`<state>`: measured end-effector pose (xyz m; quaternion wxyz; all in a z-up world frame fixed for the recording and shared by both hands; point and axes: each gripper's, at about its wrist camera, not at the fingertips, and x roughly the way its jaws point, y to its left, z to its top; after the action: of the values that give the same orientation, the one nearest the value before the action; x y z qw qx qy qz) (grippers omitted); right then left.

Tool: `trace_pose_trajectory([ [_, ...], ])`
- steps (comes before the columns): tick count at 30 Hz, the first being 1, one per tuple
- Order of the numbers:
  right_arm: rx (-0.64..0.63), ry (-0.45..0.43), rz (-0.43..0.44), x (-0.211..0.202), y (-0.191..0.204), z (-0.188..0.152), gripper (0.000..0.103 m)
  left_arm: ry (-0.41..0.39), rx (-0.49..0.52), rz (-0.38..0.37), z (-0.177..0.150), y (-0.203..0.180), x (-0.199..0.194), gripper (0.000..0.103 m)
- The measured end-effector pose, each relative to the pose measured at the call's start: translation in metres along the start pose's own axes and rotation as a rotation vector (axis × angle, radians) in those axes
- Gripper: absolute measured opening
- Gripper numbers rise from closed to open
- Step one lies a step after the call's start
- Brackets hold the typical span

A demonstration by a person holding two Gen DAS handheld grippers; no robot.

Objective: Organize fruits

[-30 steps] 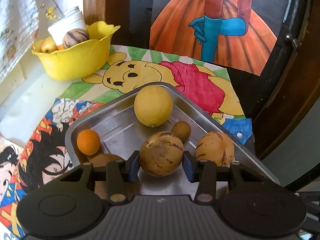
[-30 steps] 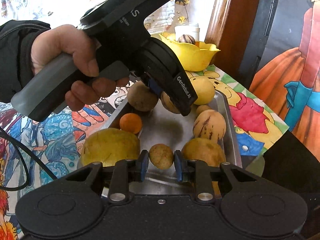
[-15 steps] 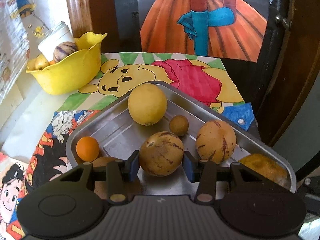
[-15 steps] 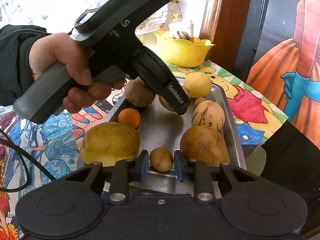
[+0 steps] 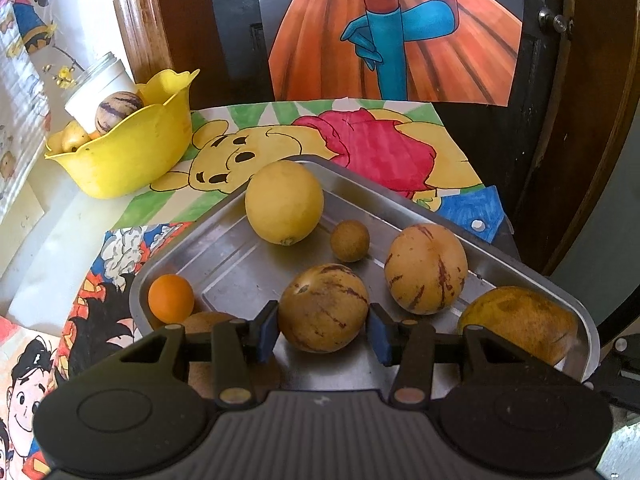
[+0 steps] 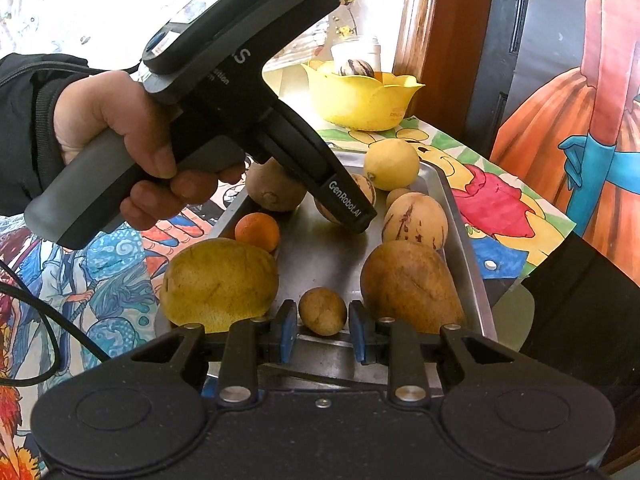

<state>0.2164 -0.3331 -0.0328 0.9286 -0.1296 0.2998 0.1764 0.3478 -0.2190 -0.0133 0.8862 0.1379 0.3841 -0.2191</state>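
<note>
A steel tray (image 5: 224, 256) holds several fruits. My left gripper (image 5: 323, 330) is shut on a striped tan melon (image 5: 323, 307) and holds it over the tray. Beyond it lie a yellow lemon (image 5: 284, 202), a small brown fruit (image 5: 350, 240), a second striped melon (image 5: 426, 268), an orange (image 5: 171, 298) and a mango (image 5: 520, 322). My right gripper (image 6: 323, 330) is shut on a small brown round fruit (image 6: 322, 311) at the tray's near edge (image 6: 464, 240), between a yellow-green mango (image 6: 219, 282) and a brown mango (image 6: 410, 286). The left gripper's body (image 6: 256, 120) shows above the tray.
A yellow bowl (image 5: 128, 152) with a striped melon and other fruit stands at the back left, with a white jar (image 5: 100, 88) behind it. Cartoon paper mats cover the table. A dark wooden door and poster stand behind. A cable (image 6: 40, 312) lies at the left.
The left gripper has risen and drawn back with the striped melon, so more of the tray shows. The right gripper has also pulled back a little with the small brown fruit.
</note>
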Motion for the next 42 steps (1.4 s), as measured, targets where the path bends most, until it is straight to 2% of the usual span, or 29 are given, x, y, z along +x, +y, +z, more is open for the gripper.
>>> trace_pose_trajectory([
  [8,0.017,-0.004,-0.003,-0.004,0.000,-0.003,0.032,0.011,0.005,-0.003,0.000,-0.002,-0.001,0.053],
  [12,0.031,-0.008,-0.008,-0.007,0.000,-0.006,0.036,0.015,-0.010,-0.012,0.000,-0.002,-0.004,0.053],
  [18,0.097,-0.037,-0.009,-0.014,0.000,-0.011,0.044,-0.009,-0.032,-0.009,-0.003,-0.002,-0.020,0.058],
  [21,0.131,-0.056,-0.011,-0.019,0.001,-0.012,0.048,-0.032,-0.043,-0.003,-0.005,-0.001,-0.033,0.066],
  [23,0.146,-0.068,-0.018,-0.023,0.003,-0.013,0.051,-0.059,-0.048,0.024,-0.007,0.000,-0.044,0.079],
  [27,0.179,-0.097,-0.028,-0.032,0.006,-0.012,0.060,-0.092,-0.089,0.052,-0.014,0.006,-0.064,0.083],
  [32,0.208,-0.131,-0.039,-0.046,0.010,-0.012,0.071,-0.143,-0.179,0.064,-0.030,0.019,-0.097,0.099],
  [34,0.220,-0.146,-0.042,-0.052,0.013,-0.011,0.076,-0.175,-0.213,0.084,-0.038,0.021,-0.112,0.103],
  [42,0.261,-0.207,-0.050,-0.077,0.028,-0.013,0.092,-0.270,-0.323,0.125,-0.073,0.028,-0.164,0.103],
])
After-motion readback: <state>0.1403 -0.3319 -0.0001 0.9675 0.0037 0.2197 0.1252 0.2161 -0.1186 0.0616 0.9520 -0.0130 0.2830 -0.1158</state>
